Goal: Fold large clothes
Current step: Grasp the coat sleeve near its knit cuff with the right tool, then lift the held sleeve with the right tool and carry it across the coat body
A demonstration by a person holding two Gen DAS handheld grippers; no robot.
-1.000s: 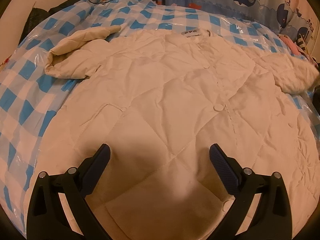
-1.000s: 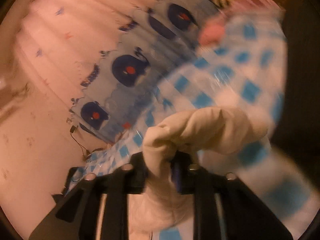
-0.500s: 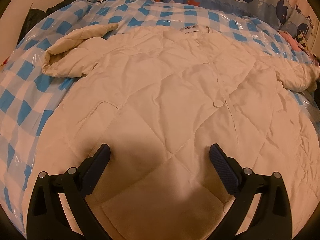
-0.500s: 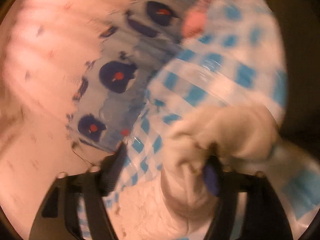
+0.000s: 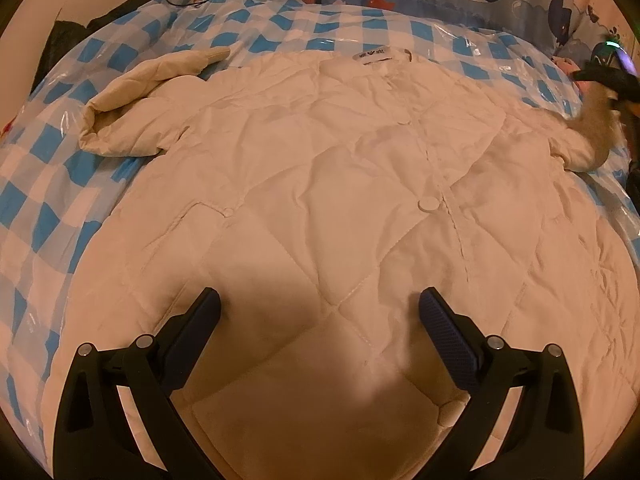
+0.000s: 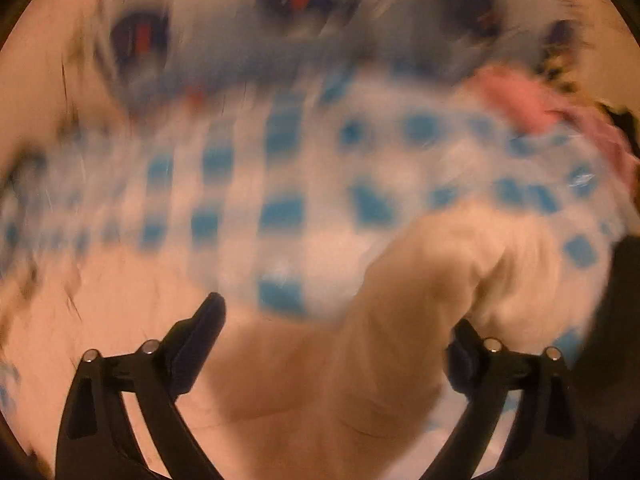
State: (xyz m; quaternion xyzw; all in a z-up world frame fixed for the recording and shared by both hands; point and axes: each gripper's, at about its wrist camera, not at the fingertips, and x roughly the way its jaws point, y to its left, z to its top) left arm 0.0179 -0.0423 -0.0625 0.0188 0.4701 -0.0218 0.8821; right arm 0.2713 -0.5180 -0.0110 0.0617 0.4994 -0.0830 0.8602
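Quilted coat (image 5: 340, 200) lying unfolded beyond wide, empty left tongs (image 5: 320, 312); right tongs (image 6: 336, 320) opening, releasing its sleeve (image 6: 420, 300); folding remaining.

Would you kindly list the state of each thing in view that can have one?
Quilted coat: spread flat, front up, buttoned.
Left-side sleeve: folded back on itself, cuff toward the collar.
Right-side sleeve: lying loose between the opening right tongs, not pinched.
Left tongs: open, empty, above the coat's lower part.
Right tongs: jaws opening, wide apart.
Checked cover: spread under the coat, wrinkled.
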